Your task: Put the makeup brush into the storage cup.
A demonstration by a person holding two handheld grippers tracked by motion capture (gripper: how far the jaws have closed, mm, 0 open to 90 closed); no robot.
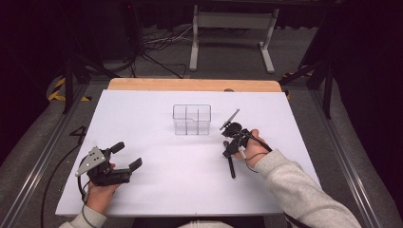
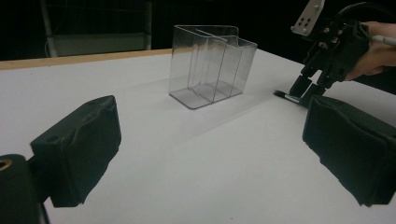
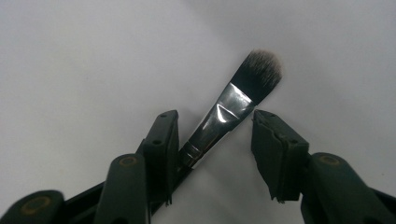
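White table sheet [image 1: 157, 166], covering most of the tabletop; bare wooden table edge [image 1: 190, 84] along the far side. Clear plastic organiser [image 1: 192, 119], upright with inner dividers, standing on the sheet toward the far centre. White metal frame [image 1: 233, 35] on the floor beyond. Loose cables [image 1: 159, 45] on grey carpet, far left.

The worktop [image 1: 157, 156] is plain white with a bare wood-coloured strip along its upper edge. At centre stands a clear, colourless organiser [image 1: 192, 119]. The brush [image 3: 233, 109] has a shiny silver ferrule, a black handle and dark bristles paling to grey-white tips. Both tools are black, the left tool [image 1: 127, 156] topped with a grey plate.
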